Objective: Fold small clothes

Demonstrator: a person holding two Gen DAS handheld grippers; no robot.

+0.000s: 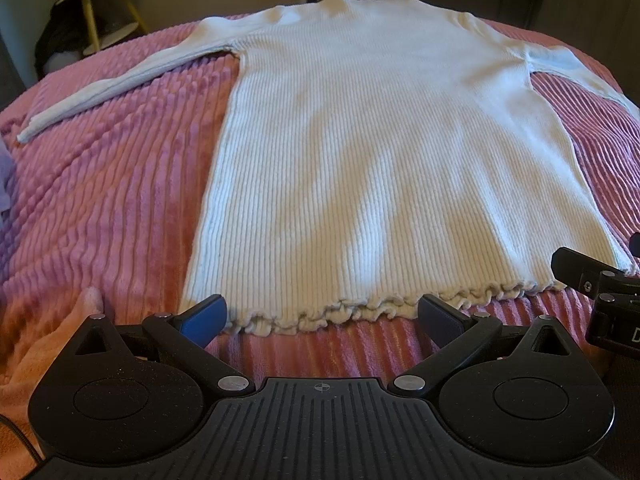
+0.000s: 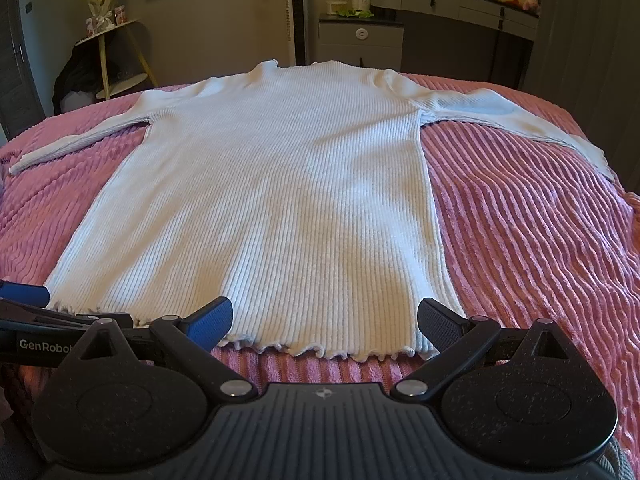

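A white ribbed long-sleeved sweater (image 1: 360, 140) lies flat on the pink ribbed bedspread (image 1: 120, 184), neck at the far end, both sleeves spread out, ruffled hem nearest me. My left gripper (image 1: 320, 316) is open and empty, just before the hem at its left part. My right gripper (image 2: 324, 320) is open and empty, its jaws either side of the right part of the hem. The sweater (image 2: 272, 200) fills the middle of the right wrist view. The left gripper (image 2: 24, 312) shows at that view's left edge, and the right gripper (image 1: 600, 284) at the left wrist view's right edge.
The pink bedspread (image 2: 540, 220) covers the bed. An orange cloth (image 1: 36, 340) lies at the near left. A yellow-legged side table (image 2: 116, 60) stands beyond the bed's far left. A grey dresser with a round mirror (image 2: 452, 4) stands behind.
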